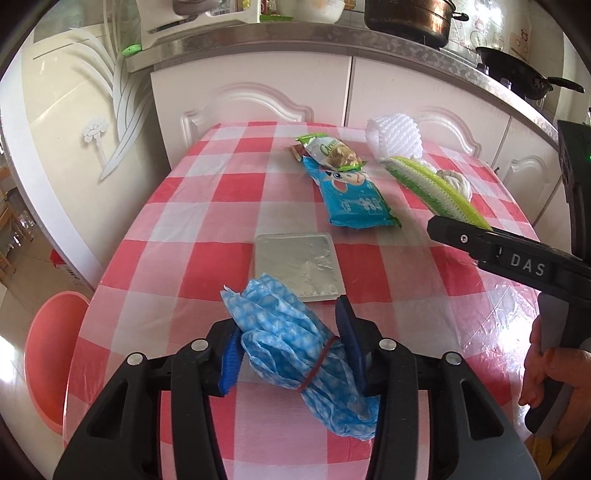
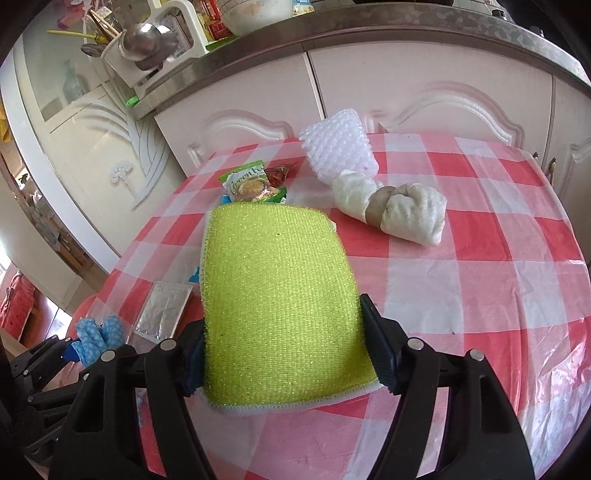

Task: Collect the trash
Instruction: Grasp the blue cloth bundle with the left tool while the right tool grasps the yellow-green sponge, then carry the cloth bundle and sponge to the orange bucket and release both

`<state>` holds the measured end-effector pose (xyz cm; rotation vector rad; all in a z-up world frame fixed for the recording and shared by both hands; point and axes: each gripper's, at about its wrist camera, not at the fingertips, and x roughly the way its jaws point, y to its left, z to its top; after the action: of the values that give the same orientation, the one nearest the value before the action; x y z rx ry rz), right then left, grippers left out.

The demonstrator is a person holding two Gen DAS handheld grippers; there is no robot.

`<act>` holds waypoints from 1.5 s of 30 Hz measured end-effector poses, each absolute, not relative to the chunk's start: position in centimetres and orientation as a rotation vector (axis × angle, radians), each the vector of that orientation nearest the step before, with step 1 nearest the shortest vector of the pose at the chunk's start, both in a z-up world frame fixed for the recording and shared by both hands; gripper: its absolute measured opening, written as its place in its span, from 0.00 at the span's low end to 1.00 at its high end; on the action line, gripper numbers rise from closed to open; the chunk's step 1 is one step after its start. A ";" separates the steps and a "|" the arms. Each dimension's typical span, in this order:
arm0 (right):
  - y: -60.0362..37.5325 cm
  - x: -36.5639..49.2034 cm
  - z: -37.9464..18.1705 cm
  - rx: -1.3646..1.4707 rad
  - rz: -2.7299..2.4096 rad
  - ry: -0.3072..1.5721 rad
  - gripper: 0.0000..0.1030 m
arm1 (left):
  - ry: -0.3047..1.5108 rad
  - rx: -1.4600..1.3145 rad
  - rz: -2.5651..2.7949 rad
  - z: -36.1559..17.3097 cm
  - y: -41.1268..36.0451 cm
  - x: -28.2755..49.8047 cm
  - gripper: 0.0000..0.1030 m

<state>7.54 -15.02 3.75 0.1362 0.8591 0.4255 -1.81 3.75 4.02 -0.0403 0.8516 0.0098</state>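
My left gripper (image 1: 291, 343) is shut on a bunched blue-and-white cloth (image 1: 295, 339) tied with a red rubber band, low over the near edge of the checked table (image 1: 184, 229). My right gripper (image 2: 282, 354) is shut on a yellow-green scouring sponge (image 2: 277, 295) and holds it above the table; the sponge also shows in the left wrist view (image 1: 436, 188). On the table lie a silver foil sachet (image 1: 297, 266), a blue snack wrapper (image 1: 354, 195), a green snack wrapper (image 1: 332, 149), a white foam fruit net (image 1: 395, 138) and a knotted white rag (image 2: 391, 212).
A pink basin (image 1: 51, 365) stands on the floor at the table's left. White cupboards (image 1: 258, 92) and a counter with pots (image 1: 410, 18) run behind the table. A white cabinet (image 1: 66, 129) stands to the left.
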 end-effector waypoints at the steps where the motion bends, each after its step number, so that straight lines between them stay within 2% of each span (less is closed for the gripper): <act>1: -15.0 7.4 3.9 0.144 0.430 0.855 0.69 | 0.847 -0.041 0.012 4.2 3.9 -1.9 0.46; 22: -9.7 3.6 5.9 0.110 0.552 0.816 0.69 | 0.785 -0.122 0.079 5.5 9.7 -4.3 0.46; 45: 2.5 -0.8 6.7 -0.057 0.751 0.849 0.69 | 0.741 -0.276 0.223 5.7 21.8 -8.1 0.46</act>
<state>-0.82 2.54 6.71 -0.0575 0.8486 0.7509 -8.15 21.80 5.75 -0.2760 0.7411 0.2233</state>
